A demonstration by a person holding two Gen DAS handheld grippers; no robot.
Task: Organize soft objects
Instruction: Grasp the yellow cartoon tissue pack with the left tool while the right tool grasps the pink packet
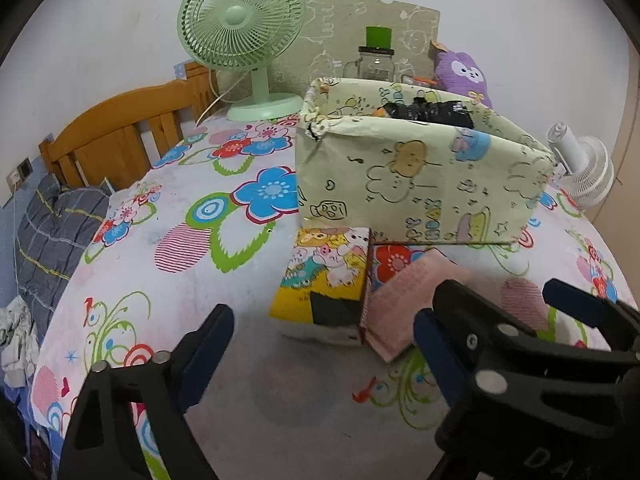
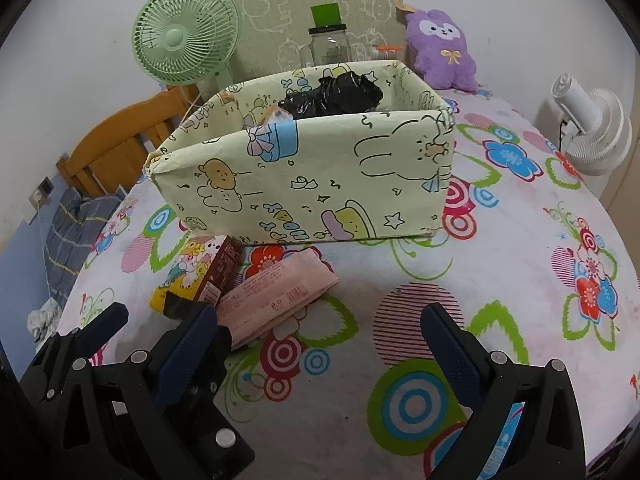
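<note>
A yellow cartoon-print tissue pack [image 1: 324, 276] lies on the floral cloth [image 1: 224, 360] in front of a pale green cartoon-print box [image 1: 420, 184]. A pink soft pack [image 1: 404, 296] rests against its right side, with a thin brown carton [image 2: 222, 272] between them. The box holds a black plastic bag [image 2: 332, 94]. My left gripper [image 1: 322, 346] is open, just short of the tissue pack, its fingers wider than the pack. My right gripper [image 2: 320, 350] is open over bare cloth, with its left finger beside the pink pack [image 2: 276, 292]. Nothing is held.
A purple plush [image 2: 440, 50] leans on the wall behind the box, next to a glass jar [image 2: 328, 46] with a green top. A green fan [image 1: 240, 36] stands back left, a white fan [image 2: 592, 128] at the right edge. A wooden headboard [image 1: 116, 136] and grey bedding [image 1: 52, 232] lie left.
</note>
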